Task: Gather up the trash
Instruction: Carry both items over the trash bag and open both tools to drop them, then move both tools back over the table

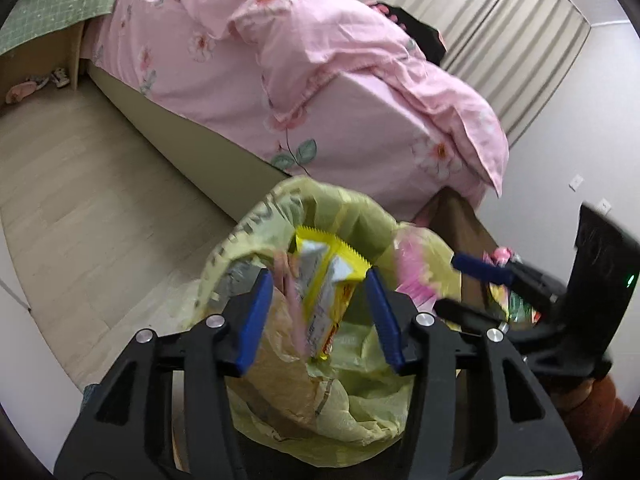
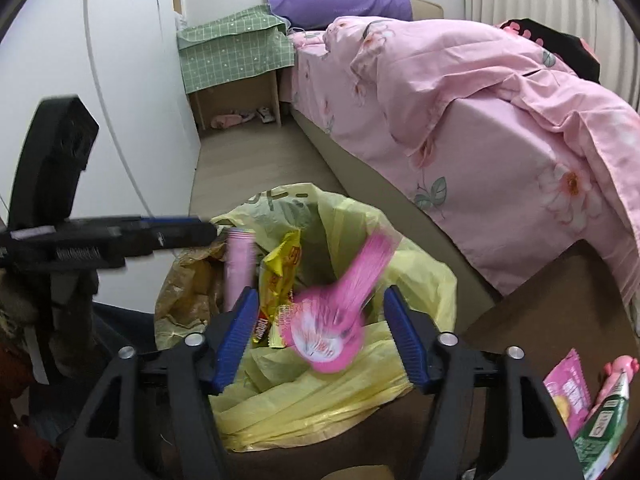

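Note:
A yellow trash bag (image 1: 360, 400) (image 2: 320, 400) stands open below both grippers. In the left wrist view my left gripper (image 1: 319, 276) is open above its mouth. A yellow snack wrapper (image 1: 324, 280) hangs loose between the blue pads, which do not press on it. In the right wrist view my right gripper (image 2: 322, 293) is open wide. A blurred pink wrapper (image 2: 340, 312) sits in the gap, free of both pads, over the bag. The yellow wrapper (image 2: 280, 276) and a pink cup (image 2: 238, 268) show in the bag's mouth. Each gripper also appears in the other's view: the right gripper (image 1: 456, 284), the left gripper (image 2: 192, 232).
A bed with a pink floral quilt (image 1: 320, 80) (image 2: 500, 120) runs behind the bag. A brown table (image 2: 540, 300) to the right carries a pink packet (image 2: 568, 392) and a green carton (image 2: 604, 428). A nightstand under a green cloth (image 2: 236, 48) stands at the far wall. Pale wood floor (image 1: 100, 200) lies to the left.

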Demonstrator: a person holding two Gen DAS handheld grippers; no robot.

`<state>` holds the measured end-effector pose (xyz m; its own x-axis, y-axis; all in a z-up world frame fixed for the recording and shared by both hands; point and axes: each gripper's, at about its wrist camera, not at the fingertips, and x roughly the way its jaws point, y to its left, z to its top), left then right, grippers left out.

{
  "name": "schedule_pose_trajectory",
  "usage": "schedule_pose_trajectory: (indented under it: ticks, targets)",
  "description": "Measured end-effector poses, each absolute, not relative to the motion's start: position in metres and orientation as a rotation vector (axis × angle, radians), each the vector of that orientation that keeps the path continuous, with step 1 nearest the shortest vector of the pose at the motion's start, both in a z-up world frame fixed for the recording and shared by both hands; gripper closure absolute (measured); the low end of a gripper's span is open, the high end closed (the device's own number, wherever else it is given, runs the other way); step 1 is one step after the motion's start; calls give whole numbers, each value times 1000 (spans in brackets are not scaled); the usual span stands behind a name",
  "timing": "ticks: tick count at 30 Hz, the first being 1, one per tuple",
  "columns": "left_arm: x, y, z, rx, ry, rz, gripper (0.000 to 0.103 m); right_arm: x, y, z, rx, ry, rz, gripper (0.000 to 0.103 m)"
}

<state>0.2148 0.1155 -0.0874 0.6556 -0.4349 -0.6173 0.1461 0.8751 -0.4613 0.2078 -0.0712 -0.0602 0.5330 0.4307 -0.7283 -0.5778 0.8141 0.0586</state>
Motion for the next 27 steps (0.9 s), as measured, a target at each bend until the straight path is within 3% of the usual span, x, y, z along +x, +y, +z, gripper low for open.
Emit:
schedule_pose_trajectory:
  ticks: [12,19,27]
  targets:
    - [185,101,-46,-304,669,-285,56,159,-126,-32,-129,780,526,41]
    - [165,48,-42,-244,695,-385,56,93,-188,-21,-209,735,327,41]
    - [145,-25,-39,-158,715,-521,56,39,-286,-20,-90,755,100,41]
